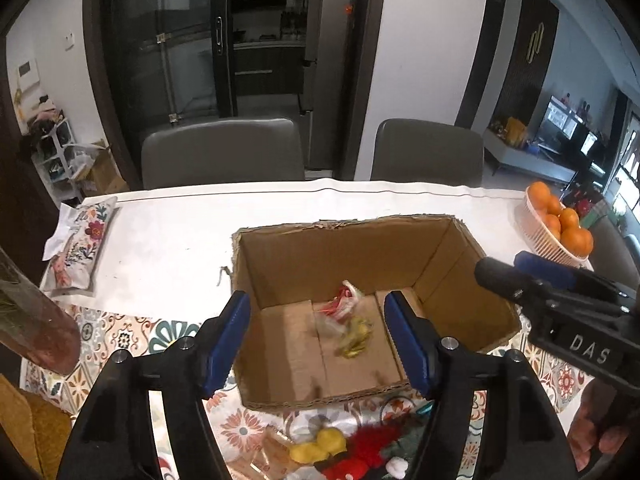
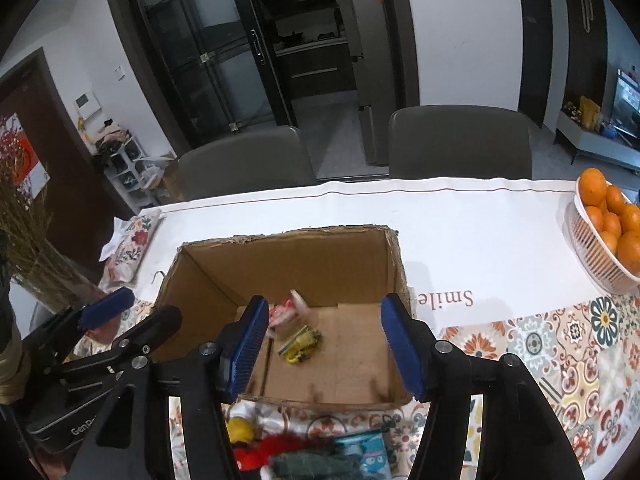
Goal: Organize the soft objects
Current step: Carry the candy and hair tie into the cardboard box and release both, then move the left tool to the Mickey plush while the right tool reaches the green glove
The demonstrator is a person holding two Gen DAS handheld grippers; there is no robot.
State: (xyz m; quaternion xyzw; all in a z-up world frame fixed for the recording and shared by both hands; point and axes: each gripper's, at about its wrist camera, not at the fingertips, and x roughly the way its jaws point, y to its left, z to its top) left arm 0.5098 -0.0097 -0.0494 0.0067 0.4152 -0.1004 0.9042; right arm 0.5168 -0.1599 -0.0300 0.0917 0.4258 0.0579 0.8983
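Observation:
An open cardboard box [image 1: 340, 252] [image 2: 280, 264] stands on the table. On its floor lie a red-and-white soft item [image 1: 344, 300] [image 2: 286, 310] and a yellow one [image 1: 356, 336] [image 2: 302, 344], both blurred. My left gripper [image 1: 317, 300] hangs open above the box's near side, nothing between its blue pads. My right gripper [image 2: 325, 304] is open above the same box, likewise with nothing in it. In front of the box lies a pile of soft toys: a yellow one [image 1: 316, 444] [image 2: 240, 428], a red one [image 1: 360, 452] [image 2: 272, 448] and a blue packet [image 2: 368, 452].
A basket of oranges [image 1: 560, 228] [image 2: 604, 240] sits at the table's right edge. A floral pouch [image 1: 80, 240] [image 2: 128, 252] lies at the left. A vase of dried stalks [image 1: 36, 320] [image 2: 32, 240] stands at the near left. Two grey chairs [image 1: 220, 152] stand behind the table.

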